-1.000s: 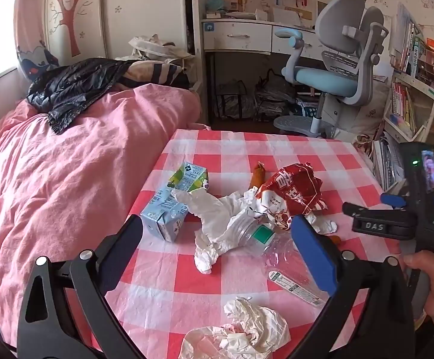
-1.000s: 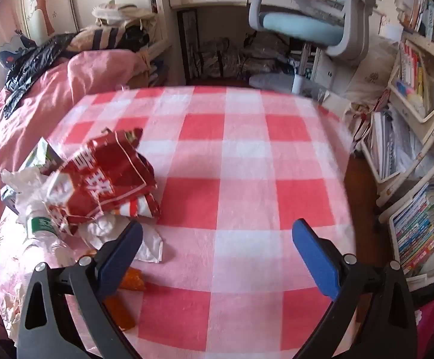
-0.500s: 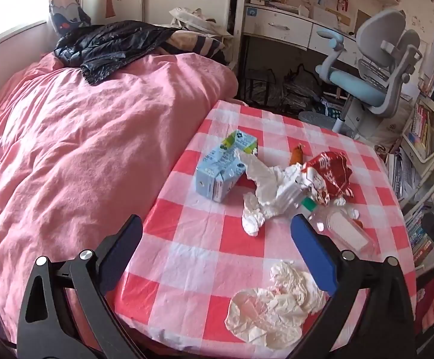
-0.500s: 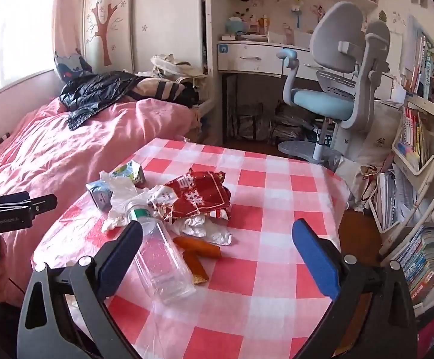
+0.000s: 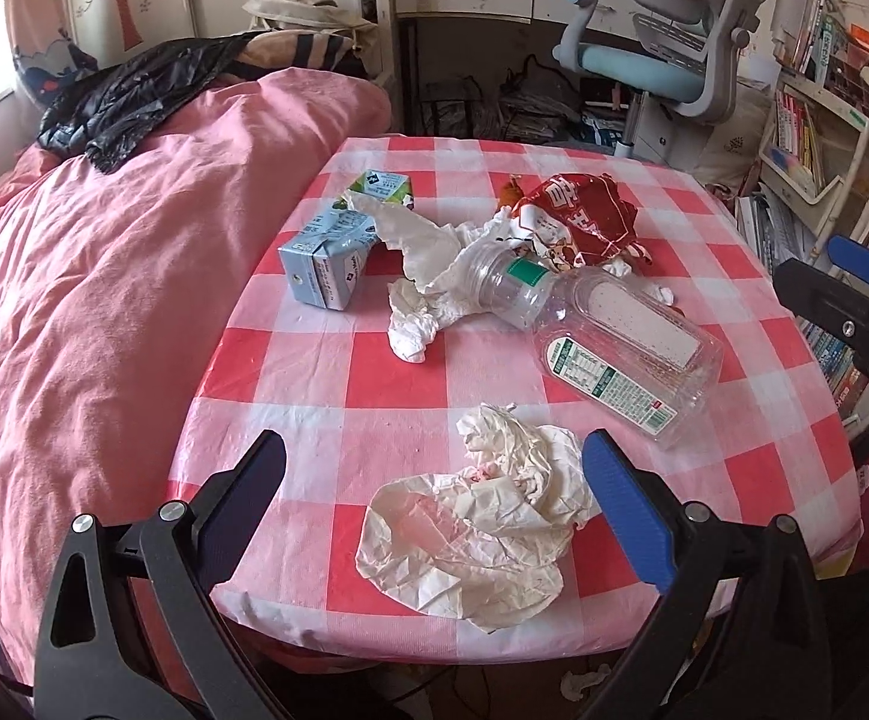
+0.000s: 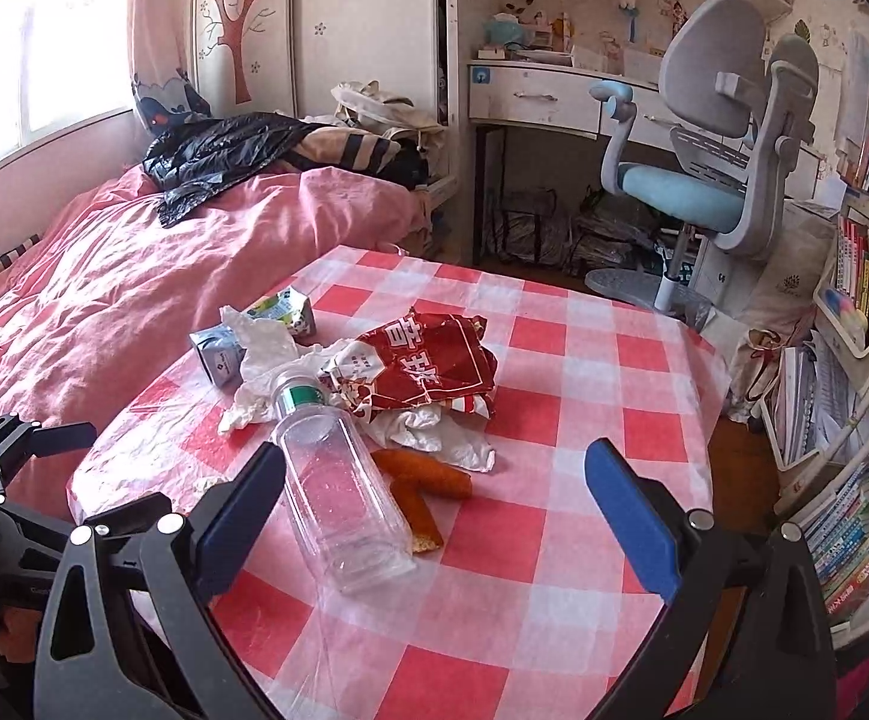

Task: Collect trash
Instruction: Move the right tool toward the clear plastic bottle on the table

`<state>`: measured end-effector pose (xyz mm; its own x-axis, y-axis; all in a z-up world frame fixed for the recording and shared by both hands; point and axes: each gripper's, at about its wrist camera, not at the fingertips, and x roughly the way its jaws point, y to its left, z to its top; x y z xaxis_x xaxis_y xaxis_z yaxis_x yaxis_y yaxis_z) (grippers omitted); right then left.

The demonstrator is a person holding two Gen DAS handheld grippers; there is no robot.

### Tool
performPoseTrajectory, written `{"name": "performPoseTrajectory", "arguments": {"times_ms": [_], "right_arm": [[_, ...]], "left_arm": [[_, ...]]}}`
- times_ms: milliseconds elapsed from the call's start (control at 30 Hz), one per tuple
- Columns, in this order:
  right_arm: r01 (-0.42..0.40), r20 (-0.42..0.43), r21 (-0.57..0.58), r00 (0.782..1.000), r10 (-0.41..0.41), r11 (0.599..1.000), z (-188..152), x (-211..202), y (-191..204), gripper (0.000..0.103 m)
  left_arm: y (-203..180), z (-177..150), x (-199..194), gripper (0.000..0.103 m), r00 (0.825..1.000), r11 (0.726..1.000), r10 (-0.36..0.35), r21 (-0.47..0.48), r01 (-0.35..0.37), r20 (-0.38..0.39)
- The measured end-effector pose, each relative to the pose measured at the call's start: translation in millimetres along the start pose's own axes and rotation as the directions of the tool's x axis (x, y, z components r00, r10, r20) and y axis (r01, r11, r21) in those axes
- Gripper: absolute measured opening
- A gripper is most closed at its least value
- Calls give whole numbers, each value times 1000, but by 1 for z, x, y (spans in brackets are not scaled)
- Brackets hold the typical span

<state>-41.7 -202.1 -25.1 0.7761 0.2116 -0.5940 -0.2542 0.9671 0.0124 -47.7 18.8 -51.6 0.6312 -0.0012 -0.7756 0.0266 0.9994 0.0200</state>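
Trash lies on a table with a red-and-white checked cloth. A crumpled white paper wad lies at the near edge, between the tips of my open, empty left gripper. A clear plastic bottle lies on its side beside white tissue, a red snack bag, a blue carton and a green carton. In the right wrist view my right gripper is open and empty above the bottle and two orange snack pieces.
A bed with a pink duvet borders the table's left side, with a black jacket on it. A grey-blue desk chair and a desk stand behind. Bookshelves line the right.
Both grippers have pulled back and up from the table. The left view now frames the paper wad at the near edge. The right view now takes in the whole pile.
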Motion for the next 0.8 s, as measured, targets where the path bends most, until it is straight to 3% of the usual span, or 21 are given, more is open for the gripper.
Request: {"name": "performPoseTrajectory", "arguments": {"times_ms": [467,800], "right_arm": [[-4,-7,-10,1000,4,1000,6,-1,0,96],[-7,2,1,1000,7,1000,8,-3,-3,96]], "left_arm": [[5,6,-7,96,999,1000,-6,-29,8,44],[-4,2,-5,96,999,1000,-12,11,12,41]]}}
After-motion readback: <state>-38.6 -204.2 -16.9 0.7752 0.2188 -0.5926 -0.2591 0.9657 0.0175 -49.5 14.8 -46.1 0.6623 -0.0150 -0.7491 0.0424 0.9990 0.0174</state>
